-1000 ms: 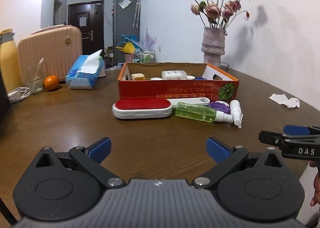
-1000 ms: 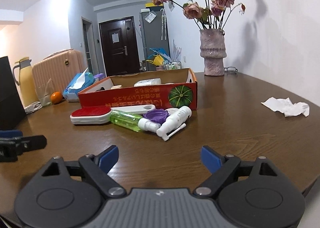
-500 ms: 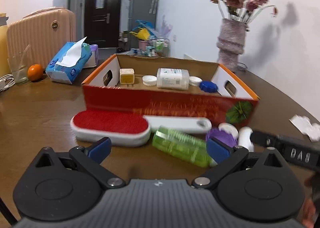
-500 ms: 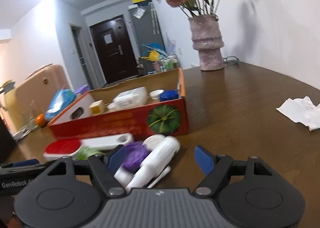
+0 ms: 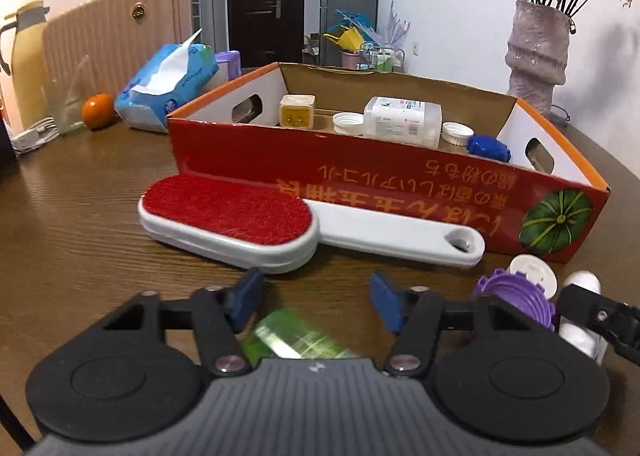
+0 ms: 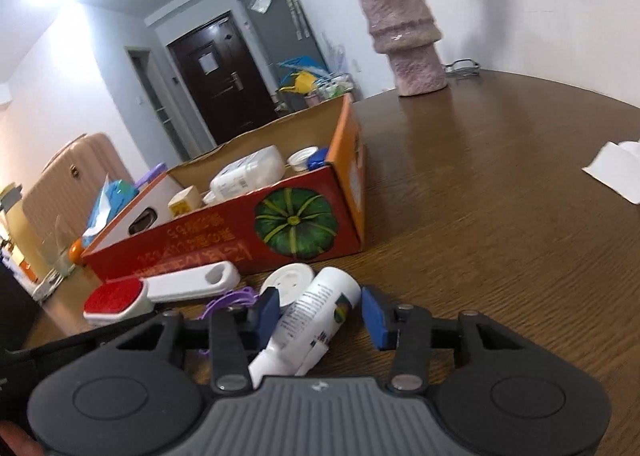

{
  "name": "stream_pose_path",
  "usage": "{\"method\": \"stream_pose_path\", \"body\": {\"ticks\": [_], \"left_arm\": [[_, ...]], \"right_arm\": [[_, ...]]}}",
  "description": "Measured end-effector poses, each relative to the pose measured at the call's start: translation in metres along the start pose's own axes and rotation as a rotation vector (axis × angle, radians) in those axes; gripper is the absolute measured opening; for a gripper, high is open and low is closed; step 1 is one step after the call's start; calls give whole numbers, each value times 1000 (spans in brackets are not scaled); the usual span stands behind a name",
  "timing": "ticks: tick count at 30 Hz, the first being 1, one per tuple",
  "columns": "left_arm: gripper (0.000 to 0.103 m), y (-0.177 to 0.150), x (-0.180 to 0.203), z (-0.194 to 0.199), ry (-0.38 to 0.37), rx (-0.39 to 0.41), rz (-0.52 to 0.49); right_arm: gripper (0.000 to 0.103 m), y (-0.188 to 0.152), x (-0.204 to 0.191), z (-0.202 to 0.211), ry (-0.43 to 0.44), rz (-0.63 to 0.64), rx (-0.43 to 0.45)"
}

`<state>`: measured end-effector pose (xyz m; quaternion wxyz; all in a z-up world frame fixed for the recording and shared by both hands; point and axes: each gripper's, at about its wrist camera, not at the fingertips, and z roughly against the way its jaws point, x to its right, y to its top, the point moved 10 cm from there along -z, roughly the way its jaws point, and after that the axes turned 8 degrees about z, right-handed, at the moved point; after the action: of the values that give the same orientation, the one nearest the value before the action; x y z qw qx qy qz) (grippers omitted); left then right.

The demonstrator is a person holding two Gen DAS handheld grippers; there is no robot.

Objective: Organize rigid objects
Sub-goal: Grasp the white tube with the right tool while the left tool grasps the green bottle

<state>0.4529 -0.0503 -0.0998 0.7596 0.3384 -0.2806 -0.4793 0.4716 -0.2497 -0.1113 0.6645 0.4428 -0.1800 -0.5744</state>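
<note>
A red cardboard box (image 5: 400, 184) holds a white jar (image 5: 402, 122), caps and a small yellow cube. In front of it lie a red-and-white lint brush (image 5: 228, 216), a purple cap (image 5: 516, 296) and a white cap (image 5: 534, 270). My left gripper (image 5: 314, 302) is open, with the green bottle (image 5: 298, 338) lying between its jaws. My right gripper (image 6: 320, 314) is open around the white spray bottle (image 6: 316, 316), which lies on the table; the box (image 6: 280, 224) stands just beyond it.
A pink vase of dried flowers (image 5: 536, 52) stands behind the box. A blue tissue pack (image 5: 168, 84), an orange (image 5: 97, 116), a glass and a yellow jug are at the left. A crumpled white paper (image 6: 618, 170) lies at the right.
Both grippers have moved forward and down toward the items in front of the box. The green bottle now sits between the left jaws and the white bottle between the right jaws.
</note>
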Motion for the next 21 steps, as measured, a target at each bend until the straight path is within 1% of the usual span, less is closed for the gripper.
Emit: {"method": "stream_pose_path", "body": {"ticks": [3,4,5,7,10,11,12,13,14,16,17,19,21], "left_arm": [[47,-6,-4,10,-6,2,-14],[42,-9,-6,14,-7,4,-18],[34,-10,-7,18,-9,5,-23],[21,-10,-10,22,-11,8,-37],[9,-14,-18,30,-11,8,-61],[9,-15,-19,32,-20,5,-70],[10,-17,-19,35,-38,5,-101],[17,-18,-20,38,-39,11,-131],[35,-19,-23,41,-30,16,-143],[55,-24,-29,49,-34,16,-150],[55,-28,-30,53,-48,11,-151],[55,-34,-33,60,-51,-1,-126],[55,-40,-31,67,-64,-5,-125]], "right_arm": [[32,0,-10,-4,19,43,-19],[29,0,-12,-5,23,55,-25],[28,0,-14,-6,20,67,-29],[27,0,-17,-5,16,82,-32],[27,-2,-18,-2,13,89,-32],[27,-2,-17,0,5,91,-30],[27,-3,-17,2,-8,97,-27],[27,-5,-16,6,-22,100,-25],[27,-8,-15,11,-39,103,-21],[27,-14,-15,23,-53,104,-13],[27,-18,-15,29,-56,100,-12],[27,-25,-16,41,-62,94,-4],[27,-33,-18,51,-90,110,-1]]}}
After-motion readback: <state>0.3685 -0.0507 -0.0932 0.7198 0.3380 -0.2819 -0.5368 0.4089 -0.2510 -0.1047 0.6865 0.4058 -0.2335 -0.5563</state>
